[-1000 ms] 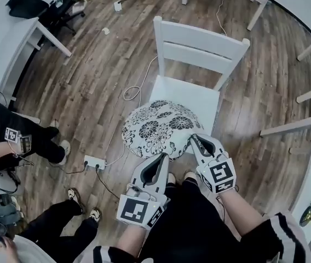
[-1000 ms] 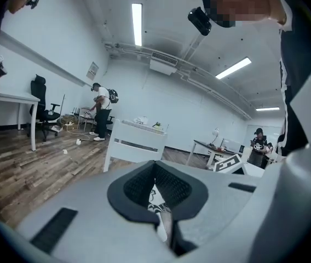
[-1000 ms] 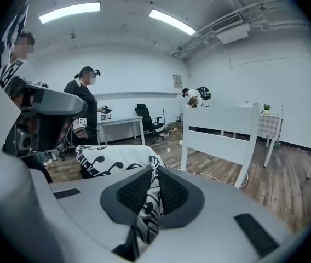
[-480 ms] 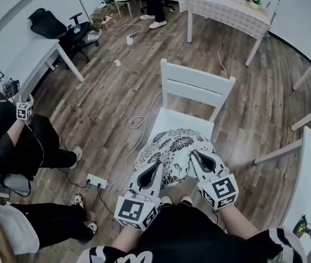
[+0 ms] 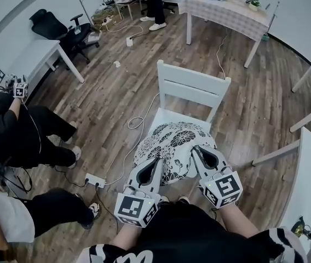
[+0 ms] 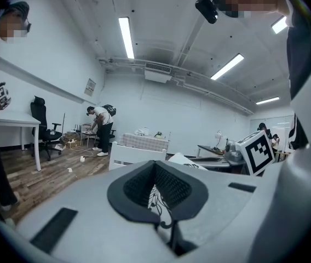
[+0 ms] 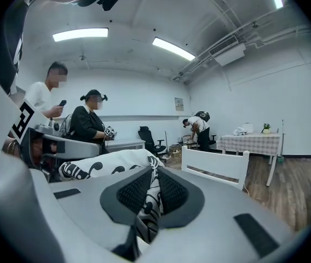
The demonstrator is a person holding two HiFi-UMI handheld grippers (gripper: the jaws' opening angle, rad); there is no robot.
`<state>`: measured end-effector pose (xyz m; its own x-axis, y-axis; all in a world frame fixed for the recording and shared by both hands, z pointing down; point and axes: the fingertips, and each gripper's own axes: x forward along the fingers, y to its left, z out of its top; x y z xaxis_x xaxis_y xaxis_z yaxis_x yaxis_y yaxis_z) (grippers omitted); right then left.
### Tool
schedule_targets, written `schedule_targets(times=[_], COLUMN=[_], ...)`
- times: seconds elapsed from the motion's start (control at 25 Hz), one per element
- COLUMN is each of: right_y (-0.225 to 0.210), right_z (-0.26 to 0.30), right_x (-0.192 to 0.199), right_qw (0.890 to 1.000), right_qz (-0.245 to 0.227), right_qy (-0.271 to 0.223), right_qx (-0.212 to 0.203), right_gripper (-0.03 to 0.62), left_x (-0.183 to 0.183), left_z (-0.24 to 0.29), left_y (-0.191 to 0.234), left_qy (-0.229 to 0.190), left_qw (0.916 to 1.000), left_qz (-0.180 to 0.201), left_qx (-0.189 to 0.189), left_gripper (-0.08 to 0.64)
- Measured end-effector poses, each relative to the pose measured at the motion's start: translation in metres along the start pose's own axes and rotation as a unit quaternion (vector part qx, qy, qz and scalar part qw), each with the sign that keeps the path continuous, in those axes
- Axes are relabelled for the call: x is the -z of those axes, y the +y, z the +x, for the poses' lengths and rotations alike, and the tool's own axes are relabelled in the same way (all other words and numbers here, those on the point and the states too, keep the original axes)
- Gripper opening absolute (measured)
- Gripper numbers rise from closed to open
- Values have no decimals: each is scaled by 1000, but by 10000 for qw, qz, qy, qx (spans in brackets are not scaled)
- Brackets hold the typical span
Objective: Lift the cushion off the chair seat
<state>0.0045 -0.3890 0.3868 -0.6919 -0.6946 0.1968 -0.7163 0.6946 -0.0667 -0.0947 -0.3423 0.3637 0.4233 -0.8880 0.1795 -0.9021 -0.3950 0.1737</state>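
The round black-and-white floral cushion (image 5: 173, 148) hangs in the air above the white chair (image 5: 193, 90), whose seat (image 5: 167, 117) shows behind it. My left gripper (image 5: 156, 166) is shut on the cushion's near left edge and my right gripper (image 5: 197, 152) on its near right edge. In the left gripper view a fold of the patterned cushion fabric (image 6: 157, 200) is pinched between the dark pads (image 6: 173, 186). The right gripper view shows the cushion (image 7: 103, 164) bulging left, with its edge clamped between the pads (image 7: 172, 190).
A cable (image 5: 137, 123) and a white power strip (image 5: 95, 180) lie on the wood floor left of the chair. People stand or sit at the left (image 5: 18, 130). A cloth-covered table (image 5: 226, 10) stands far back; white table legs (image 5: 276, 152) are at the right.
Both grippers have risen with the cushion in them; it has come up off the seat and now hangs higher, with its near edge gathered between the two grippers.
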Motion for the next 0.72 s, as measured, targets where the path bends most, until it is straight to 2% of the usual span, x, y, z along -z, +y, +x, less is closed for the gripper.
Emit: schedule_targets(times=[0.4, 0.72], right_y=[1, 12], right_z=[-28, -51], right_x=[7, 14], right_qw=[9996, 9993], right_qz=[-14, 142], right_qy=[-213, -150], right_qx=[-200, -301], right_gripper=[37, 37], left_x=[26, 41], left_z=[-14, -33], left_y=[-33, -52], left_qy=[-120, 17], left_qw=[9993, 9993], left_qz=[-134, -228], left_qx=[-325, -299], left_gripper=[2, 2])
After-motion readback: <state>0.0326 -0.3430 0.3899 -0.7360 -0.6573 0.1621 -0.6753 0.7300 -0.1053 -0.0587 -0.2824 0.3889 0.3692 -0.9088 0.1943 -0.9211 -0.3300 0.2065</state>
